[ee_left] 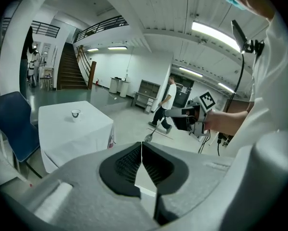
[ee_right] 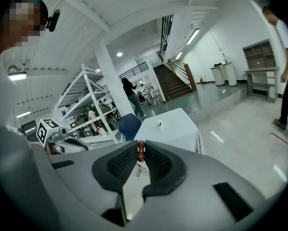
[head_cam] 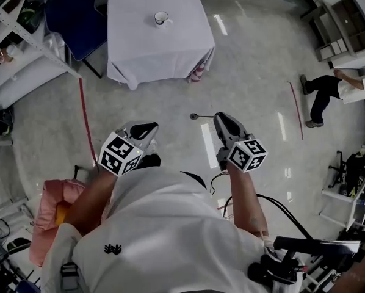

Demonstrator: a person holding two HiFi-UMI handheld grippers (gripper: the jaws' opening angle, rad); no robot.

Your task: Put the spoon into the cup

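A white cup [head_cam: 162, 19] stands on a white-clothed table [head_cam: 140, 47] far ahead across the floor; it also shows as the cup [ee_left: 75, 113] and the cup [ee_right: 159, 123] in the two gripper views. My right gripper [head_cam: 218, 118] is shut on a spoon [head_cam: 198, 116], whose bowl sticks out to the left. In the right gripper view the spoon's brown handle end [ee_right: 140, 150] is pinched between the pads. My left gripper [head_cam: 147, 129] is shut with nothing in it, its pads [ee_left: 129, 165] meeting. Both grippers hover over the floor, well short of the table.
A blue chair [head_cam: 72, 17] stands at the table's left, with shelving [head_cam: 11, 17] beyond it. A person [head_cam: 329, 90] walks at the right. Red tape lines [head_cam: 85, 121] mark the shiny floor. A pink bundle [head_cam: 48, 206] lies at lower left, more racks [head_cam: 353, 182] at lower right.
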